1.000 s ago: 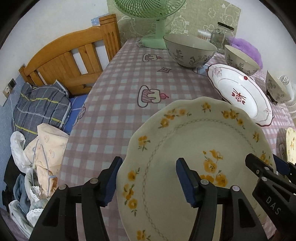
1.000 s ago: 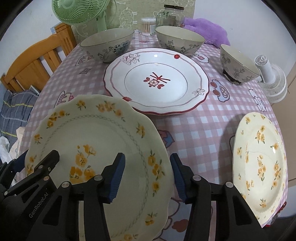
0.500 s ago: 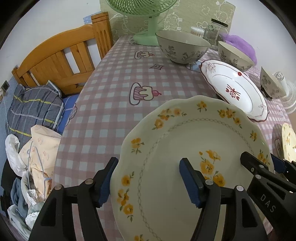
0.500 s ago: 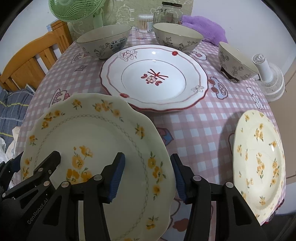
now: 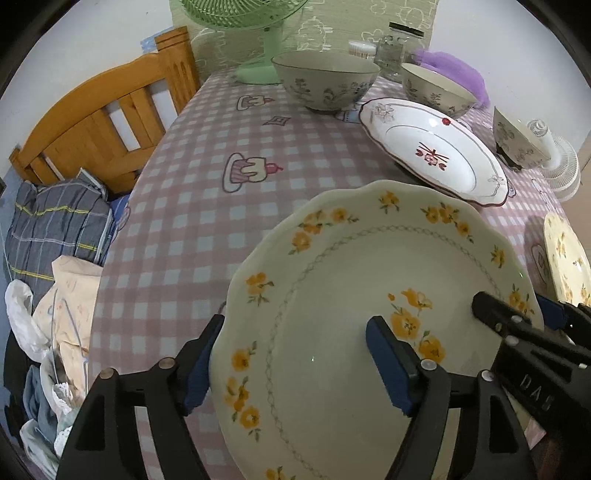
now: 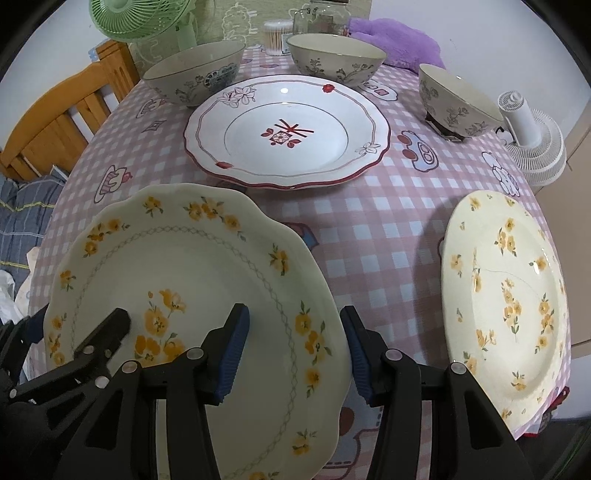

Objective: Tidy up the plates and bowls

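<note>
A cream plate with orange flowers (image 5: 351, 295) (image 6: 192, 280) lies near the table's front left edge. My left gripper (image 5: 295, 363) straddles its left rim, one finger outside and one above the plate's inside. Its jaws are opening and the pads stand off the plate. My right gripper (image 6: 293, 350) straddles the right rim the same way, its jaws also opening. A white red-rimmed plate (image 6: 286, 133) sits in the middle. A second flowered plate (image 6: 506, 295) lies at the right edge. Three patterned bowls (image 6: 192, 74) (image 6: 336, 59) (image 6: 458, 99) stand at the back.
A green fan (image 5: 255, 26), a glass jar (image 5: 395, 51) and a purple cloth (image 6: 399, 40) are at the table's far end. A small white fan (image 6: 535, 140) lies at the right. Left of the table are a wooden headboard (image 5: 96, 122) and piled clothes (image 5: 55, 236).
The left gripper's jaws have widened around the flowered plate's rim. The right gripper's jaws have widened a little. Both hands have kept their place and the plate has not shifted.
</note>
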Demonstrator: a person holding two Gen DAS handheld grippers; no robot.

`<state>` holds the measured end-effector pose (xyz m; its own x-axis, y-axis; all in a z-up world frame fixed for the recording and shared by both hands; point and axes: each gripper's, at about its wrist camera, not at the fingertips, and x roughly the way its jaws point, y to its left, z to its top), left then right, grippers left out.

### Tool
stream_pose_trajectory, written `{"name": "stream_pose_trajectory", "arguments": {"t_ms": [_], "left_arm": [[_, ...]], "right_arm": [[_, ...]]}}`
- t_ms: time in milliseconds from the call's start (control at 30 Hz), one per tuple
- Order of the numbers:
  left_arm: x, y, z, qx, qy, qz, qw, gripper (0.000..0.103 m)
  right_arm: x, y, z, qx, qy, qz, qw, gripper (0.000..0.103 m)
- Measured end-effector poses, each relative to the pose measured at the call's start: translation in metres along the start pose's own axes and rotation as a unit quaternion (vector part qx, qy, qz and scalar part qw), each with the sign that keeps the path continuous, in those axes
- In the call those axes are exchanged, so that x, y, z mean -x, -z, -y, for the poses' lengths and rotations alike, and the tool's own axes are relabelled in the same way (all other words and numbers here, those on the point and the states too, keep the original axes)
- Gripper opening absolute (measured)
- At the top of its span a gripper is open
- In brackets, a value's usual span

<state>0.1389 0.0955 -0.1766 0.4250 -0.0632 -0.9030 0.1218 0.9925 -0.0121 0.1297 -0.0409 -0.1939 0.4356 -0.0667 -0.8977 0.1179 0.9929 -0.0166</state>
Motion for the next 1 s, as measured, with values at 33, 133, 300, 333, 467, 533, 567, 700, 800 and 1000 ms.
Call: {"name": "stream_pose_trajectory", "arguments": {"t_ms": [33,133,300,333,467,533,567,700,800,1000], "left_arm": [[-0.001,-0.001,0.001,-0.002,0.000,0.000,1.0000,0.078],[-0.002,-0.004,0.002,-0.005,0.002,0.001,1.0000,0.078],[-0.003,-0.006,0.001,0.002,0.007,-0.010,0.9999,0.077],[-0.003,-0.006,0.001,0.004,0.009,-0.012,0.9999,0.077],[-0.002,-0.005,0.008,0.009,0.014,-0.018,0.9997,0.077],[0.000,-0.005,0.011,0.011,0.017,-0.019,0.9996,0.077],[0.002,-0.005,0.013,0.012,0.018,-0.018,0.9996,0.077],[0.009,-0.005,0.017,0.020,0.015,-0.016,0.9996,0.077],[0.011,-0.004,0.019,0.029,0.011,-0.022,0.9993,0.077],[0.025,-0.005,0.031,0.032,0.007,-0.013,0.9994,0.077]], "right_arm": [[-0.001,0.000,-0.002,0.007,-0.001,-0.001,1.000,0.061],[-0.003,-0.002,-0.002,0.010,0.001,0.000,1.000,0.063],[-0.003,-0.004,-0.001,0.012,0.004,-0.005,1.000,0.062],[-0.003,-0.004,-0.001,0.012,0.006,-0.004,1.000,0.062],[-0.001,-0.004,0.004,0.014,0.013,-0.007,1.000,0.062],[0.000,-0.003,0.009,0.011,0.012,-0.012,1.000,0.062],[0.001,-0.002,0.011,0.011,0.012,-0.014,1.000,0.062],[0.006,-0.001,0.016,0.015,0.010,-0.013,1.000,0.062],[0.012,0.000,0.018,0.020,0.009,-0.009,1.000,0.062],[0.022,-0.004,0.029,0.024,-0.001,-0.004,1.000,0.063]]}}
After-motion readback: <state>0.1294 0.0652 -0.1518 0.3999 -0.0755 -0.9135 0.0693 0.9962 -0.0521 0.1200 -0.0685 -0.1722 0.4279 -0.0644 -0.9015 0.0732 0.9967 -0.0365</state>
